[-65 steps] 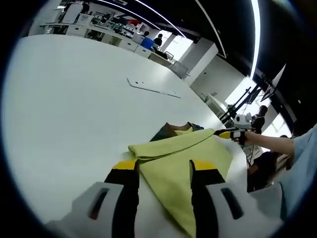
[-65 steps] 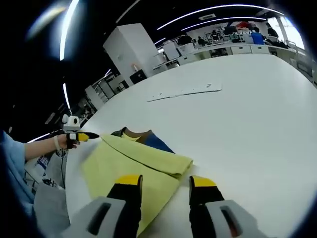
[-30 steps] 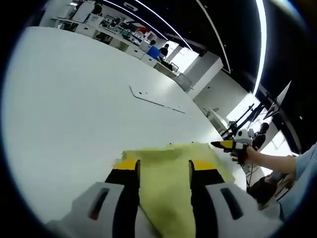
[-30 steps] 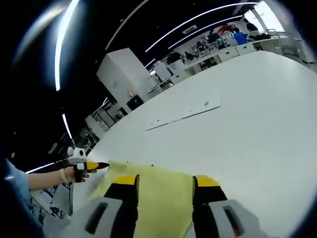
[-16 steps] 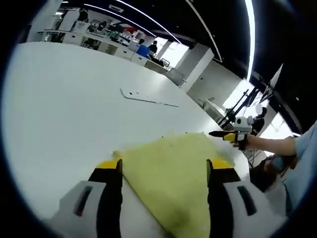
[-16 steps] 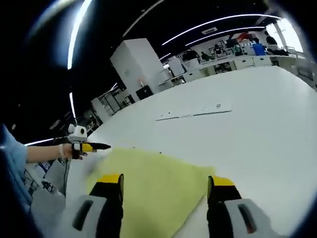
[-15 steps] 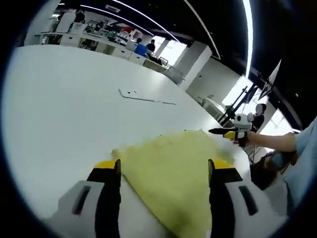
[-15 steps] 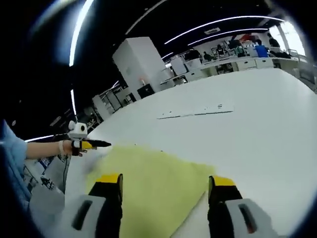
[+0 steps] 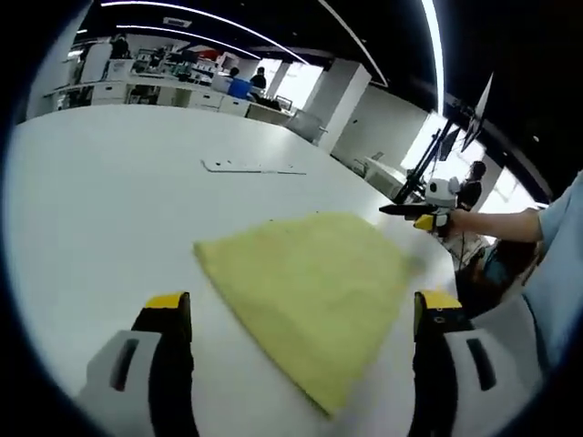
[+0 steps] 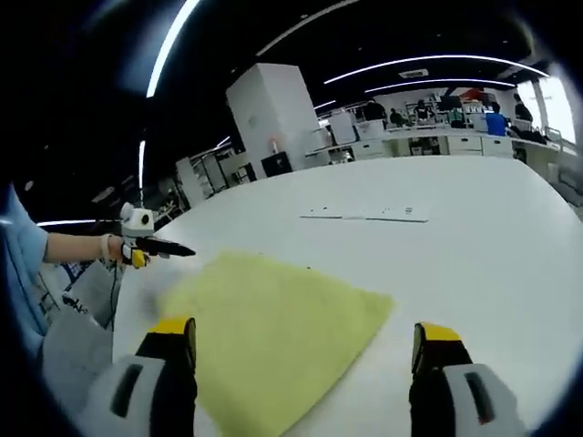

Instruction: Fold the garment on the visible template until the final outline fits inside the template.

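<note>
While both tools are hovering above it, the white table (image 9: 100,209) is taking up most of the ground in the left gripper view, running off toward 12 o'clock where desks and seated people are showing small.

Item: garment (image 9: 305,287), yellow-green, lying flat on the table as a folded panel; in the left gripper view it is sitting at the centre, between the two jaws and just past their tips, its long axis running from 10 o'clock to 5 o'clock. In the right gripper view the garment (image 10: 269,332) is spreading from 9 o'clock toward 3 o'clock, with one corner pointing to 3 o'clock.

Item: left gripper (image 9: 296,314), jaws standing wide apart and grasping nothing, one tip at each side of the cloth.

Item: right gripper (image 10: 301,339), jaws likewise spread wide and empty. It is also appearing in the left gripper view as a yellow-tipped tool (image 9: 414,214) at 2 o'clock, held in a hand just beyond the cloth's far corner.

Item: flat white strip (image 9: 250,167), lying well apart from the garment toward 12 o'clock; whether it is the template cannot be told.

Judgement: both grippers are flanking the cloth from opposite ends, roughly equally near.
</note>
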The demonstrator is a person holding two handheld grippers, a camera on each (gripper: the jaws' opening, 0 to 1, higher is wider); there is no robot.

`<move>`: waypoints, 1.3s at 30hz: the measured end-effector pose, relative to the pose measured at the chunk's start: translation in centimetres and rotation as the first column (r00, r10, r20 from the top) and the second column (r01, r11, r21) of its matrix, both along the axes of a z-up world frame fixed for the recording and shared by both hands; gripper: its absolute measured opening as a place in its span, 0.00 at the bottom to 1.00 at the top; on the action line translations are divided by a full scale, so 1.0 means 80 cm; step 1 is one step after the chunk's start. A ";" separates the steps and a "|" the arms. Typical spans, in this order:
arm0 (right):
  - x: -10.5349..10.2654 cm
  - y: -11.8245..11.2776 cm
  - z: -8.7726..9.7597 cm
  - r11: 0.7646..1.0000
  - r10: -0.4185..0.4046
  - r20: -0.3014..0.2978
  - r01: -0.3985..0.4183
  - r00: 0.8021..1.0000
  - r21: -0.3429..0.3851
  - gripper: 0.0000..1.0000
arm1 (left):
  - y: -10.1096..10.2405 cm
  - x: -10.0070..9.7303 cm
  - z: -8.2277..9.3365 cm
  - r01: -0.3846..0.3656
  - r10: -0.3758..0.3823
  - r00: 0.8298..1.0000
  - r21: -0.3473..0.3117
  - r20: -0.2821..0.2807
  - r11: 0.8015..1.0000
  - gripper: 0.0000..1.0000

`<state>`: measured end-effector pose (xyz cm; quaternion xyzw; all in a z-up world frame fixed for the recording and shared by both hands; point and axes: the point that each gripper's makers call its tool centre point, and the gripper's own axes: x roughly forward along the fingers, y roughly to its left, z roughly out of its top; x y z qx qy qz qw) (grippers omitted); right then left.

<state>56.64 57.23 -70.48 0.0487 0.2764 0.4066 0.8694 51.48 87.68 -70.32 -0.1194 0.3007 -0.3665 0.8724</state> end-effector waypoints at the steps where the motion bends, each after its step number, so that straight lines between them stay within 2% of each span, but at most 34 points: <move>1: -0.005 0.000 0.001 1.000 0.005 0.002 -0.005 1.000 -0.005 1.00 | 0.001 -0.003 0.000 -0.002 0.002 1.000 0.003 0.001 1.000 0.99; 6: -0.025 -0.003 0.000 1.000 0.018 -0.001 -0.018 1.000 -0.019 1.00 | 0.003 -0.028 -0.001 0.001 -0.001 1.000 0.005 -0.002 1.000 0.99; 13: -0.045 -0.019 -0.005 1.000 -0.006 -0.013 0.006 1.000 -0.024 1.00 | 0.009 -0.050 -0.006 -0.016 0.016 1.000 0.000 -0.008 1.000 0.99; 18: -0.063 -0.030 -0.017 0.999 0.007 -0.029 -0.008 1.000 -0.041 0.94 | 0.019 -0.066 -0.017 -0.019 0.019 1.000 0.058 0.009 0.998 0.89; 19: -0.068 -0.031 -0.018 0.999 0.011 -0.029 -0.012 1.000 -0.041 0.92 | 0.018 -0.073 -0.019 -0.021 0.021 1.000 0.043 0.004 0.999 0.90; 20: -0.078 -0.031 -0.019 0.999 0.017 -0.033 -0.018 0.999 -0.046 0.84 | 0.017 -0.077 -0.022 -0.023 0.023 1.000 0.041 -0.005 0.999 0.89; 23: -0.096 -0.035 -0.027 0.996 0.043 -0.029 -0.045 0.999 -0.082 0.65 | 0.018 -0.089 -0.032 -0.022 0.022 1.000 0.063 0.000 0.998 0.78; 26: -0.110 -0.034 -0.036 0.995 0.051 -0.047 -0.054 0.998 -0.082 0.53 | 0.015 -0.097 -0.038 -0.021 0.022 1.000 0.057 -0.013 0.998 0.69; 30: -0.117 -0.032 -0.049 0.996 0.056 -0.083 -0.062 0.995 -0.067 0.45 | 0.010 -0.105 -0.045 -0.007 0.007 1.000 0.068 -0.006 0.998 0.54; 32: -0.119 -0.031 -0.054 0.995 0.067 -0.089 -0.073 0.994 -0.071 0.37 | 0.009 -0.105 -0.049 0.000 0.001 1.000 0.069 -0.002 0.998 0.47; 36: -0.120 -0.030 -0.058 0.995 0.072 -0.108 -0.078 0.992 -0.057 0.27 | 0.011 -0.105 -0.059 -0.010 0.012 1.000 0.078 -0.023 0.997 0.46; 39: -0.122 -0.029 -0.058 0.996 0.075 -0.118 -0.081 0.990 -0.046 0.20 | 0.008 -0.108 -0.063 -0.005 0.009 0.999 0.072 -0.044 0.997 0.40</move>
